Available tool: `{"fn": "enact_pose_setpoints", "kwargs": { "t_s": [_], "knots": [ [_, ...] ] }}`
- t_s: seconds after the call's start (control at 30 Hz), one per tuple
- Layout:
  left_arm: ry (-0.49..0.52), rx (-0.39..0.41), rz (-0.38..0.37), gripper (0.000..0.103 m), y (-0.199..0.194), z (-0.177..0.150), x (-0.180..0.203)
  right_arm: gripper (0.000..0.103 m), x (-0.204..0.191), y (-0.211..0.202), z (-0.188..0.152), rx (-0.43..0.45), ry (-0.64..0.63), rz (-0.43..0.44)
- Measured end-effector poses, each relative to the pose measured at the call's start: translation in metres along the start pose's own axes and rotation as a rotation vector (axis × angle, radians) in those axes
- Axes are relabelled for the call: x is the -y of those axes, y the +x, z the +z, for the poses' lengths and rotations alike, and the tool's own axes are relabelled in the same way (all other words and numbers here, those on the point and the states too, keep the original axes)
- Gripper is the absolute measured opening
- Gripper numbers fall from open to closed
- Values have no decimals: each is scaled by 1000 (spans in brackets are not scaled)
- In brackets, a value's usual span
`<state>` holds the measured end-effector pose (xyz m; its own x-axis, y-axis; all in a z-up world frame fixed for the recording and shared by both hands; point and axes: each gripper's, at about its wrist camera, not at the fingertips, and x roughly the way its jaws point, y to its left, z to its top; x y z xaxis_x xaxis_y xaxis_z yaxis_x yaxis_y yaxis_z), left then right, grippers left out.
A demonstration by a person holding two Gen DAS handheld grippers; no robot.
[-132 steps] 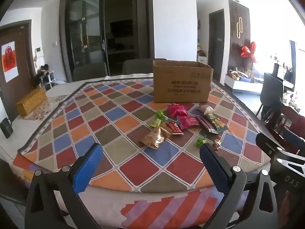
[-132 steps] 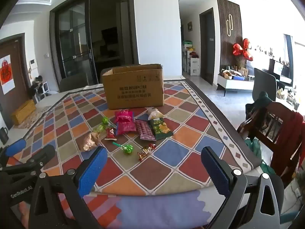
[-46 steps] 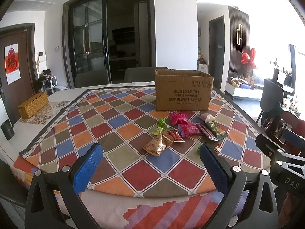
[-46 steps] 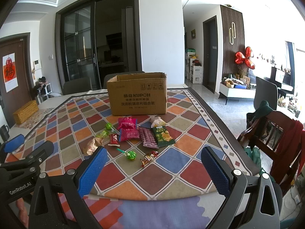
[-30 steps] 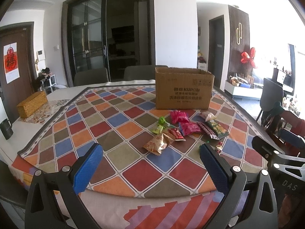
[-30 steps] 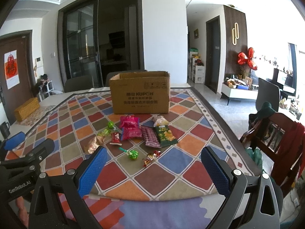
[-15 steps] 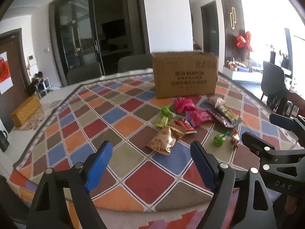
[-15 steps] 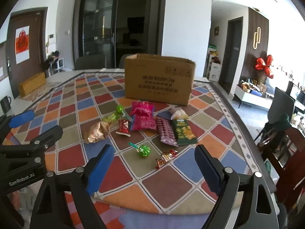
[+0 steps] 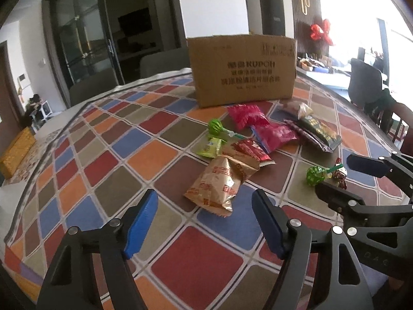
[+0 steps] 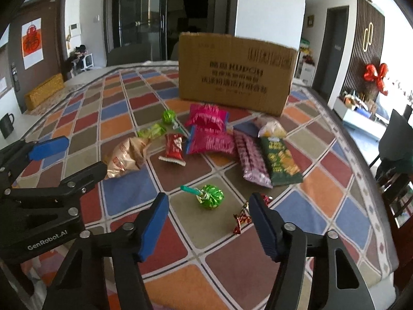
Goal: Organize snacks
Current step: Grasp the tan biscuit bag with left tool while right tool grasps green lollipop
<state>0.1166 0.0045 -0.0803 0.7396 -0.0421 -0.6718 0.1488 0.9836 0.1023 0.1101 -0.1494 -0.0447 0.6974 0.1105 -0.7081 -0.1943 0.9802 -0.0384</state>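
Observation:
Several snack packets lie on a checkered tablecloth in front of a cardboard box [image 9: 242, 69], which also shows in the right wrist view [image 10: 235, 77]. My left gripper [image 9: 205, 208] is open and empty, just short of a gold snack bag [image 9: 222, 183]. My right gripper [image 10: 209, 211] is open and empty, its fingertips either side of a green foil lollipop [image 10: 210, 196], with a red wrapped candy [image 10: 242, 217] by its right finger. Pink bags [image 10: 209, 131], a red packet [image 10: 174, 148], a purple bar [image 10: 251, 159] and a green bag [image 10: 280, 160] lie beyond.
A second green lollipop [image 9: 215, 128] and a light green packet [image 9: 210, 147] lie near the box. A yellow woven box [image 10: 44, 91] and a dark mug [image 10: 6, 125] sit at the table's left. Chairs stand past the right table edge [image 10: 397, 139].
Both grippers have moved forward and down over the table toward the snacks, and their jaws have narrowed somewhat. The snacks and box have not moved.

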Motion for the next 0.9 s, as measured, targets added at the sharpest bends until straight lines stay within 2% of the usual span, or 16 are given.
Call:
{"fn": "enact_pose_setpoints", "kwargs": {
  "t_s": [0.43,0.73,0.8,0.9],
  "knots": [
    [46,-45,-43,73,35,13,7,52,5,28,5,-80,25,45],
    [16,-90,-82,59,54,16,6,44,9,40,9,-114,57,54],
    [7,-99,-86,49,56,15,4,40,10,43,9,-120,62,62],
    [-14,-95,-104,43,55,17,1,32,10,46,10,-128,66,67]
  ]
}}
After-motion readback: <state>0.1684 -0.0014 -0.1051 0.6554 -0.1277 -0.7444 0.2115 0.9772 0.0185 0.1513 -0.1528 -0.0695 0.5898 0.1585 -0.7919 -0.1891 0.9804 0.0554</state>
